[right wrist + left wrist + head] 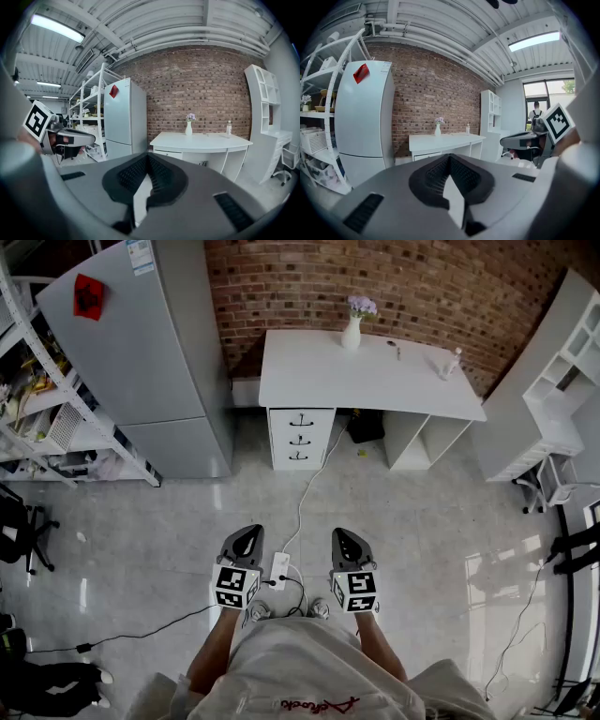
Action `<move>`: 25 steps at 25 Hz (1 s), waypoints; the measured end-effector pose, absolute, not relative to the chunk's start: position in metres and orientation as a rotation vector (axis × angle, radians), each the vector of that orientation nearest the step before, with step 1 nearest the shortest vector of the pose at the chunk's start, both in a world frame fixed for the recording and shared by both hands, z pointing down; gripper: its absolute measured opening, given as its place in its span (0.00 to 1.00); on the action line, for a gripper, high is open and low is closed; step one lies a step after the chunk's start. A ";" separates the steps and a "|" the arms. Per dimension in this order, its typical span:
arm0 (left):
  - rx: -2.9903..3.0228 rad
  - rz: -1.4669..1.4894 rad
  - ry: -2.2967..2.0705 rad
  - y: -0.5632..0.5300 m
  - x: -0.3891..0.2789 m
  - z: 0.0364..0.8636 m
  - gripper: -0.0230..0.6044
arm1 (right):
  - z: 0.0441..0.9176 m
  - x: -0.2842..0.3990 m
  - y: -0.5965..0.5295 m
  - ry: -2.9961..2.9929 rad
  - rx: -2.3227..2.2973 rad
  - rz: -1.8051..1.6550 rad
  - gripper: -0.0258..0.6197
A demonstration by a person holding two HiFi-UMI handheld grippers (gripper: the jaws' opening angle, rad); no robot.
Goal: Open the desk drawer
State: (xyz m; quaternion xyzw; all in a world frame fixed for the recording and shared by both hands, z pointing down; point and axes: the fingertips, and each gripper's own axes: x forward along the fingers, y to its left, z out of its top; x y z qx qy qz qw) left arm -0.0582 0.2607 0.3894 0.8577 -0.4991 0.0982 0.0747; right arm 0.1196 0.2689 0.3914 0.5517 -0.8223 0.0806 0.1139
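Note:
The white desk [375, 381] stands against the brick wall, far ahead of me across the floor. Its drawer unit [300, 439] sits under the left end, with three shut drawers with dark handles, the top drawer [301, 419] just under the desktop. My left gripper [247, 532] and right gripper [346, 535] are held side by side close to my body, both pointing at the desk, both shut and empty. The left gripper view shows the desk [445, 139] small beyond the shut left gripper [450, 157]. The right gripper view shows the desk [201, 139] beyond the shut right gripper [147, 157].
A grey fridge [141, 343] and a metal shelf rack [56, 399] stand at the left, a white bookcase [562, 381] at the right. A vase [352, 329] and a bottle [455, 362] stand on the desk. A power strip [279, 568] with cables lies on the floor by my feet.

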 end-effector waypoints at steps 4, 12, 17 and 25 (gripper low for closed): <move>2.583 0.289 -1.494 0.259 -0.057 0.388 0.05 | 0.390 0.119 0.267 -2.410 1.618 0.232 0.07; 2.580 0.297 -1.491 0.262 -0.057 0.390 0.05 | 0.390 0.116 0.268 -2.417 1.601 0.229 0.07; 2.573 0.314 -1.479 0.265 -0.059 0.394 0.05 | 0.389 0.109 0.269 -2.446 1.585 0.237 0.07; 2.585 0.296 -1.463 0.262 -0.061 0.393 0.05 | 0.387 0.107 0.268 -2.432 1.604 0.221 0.07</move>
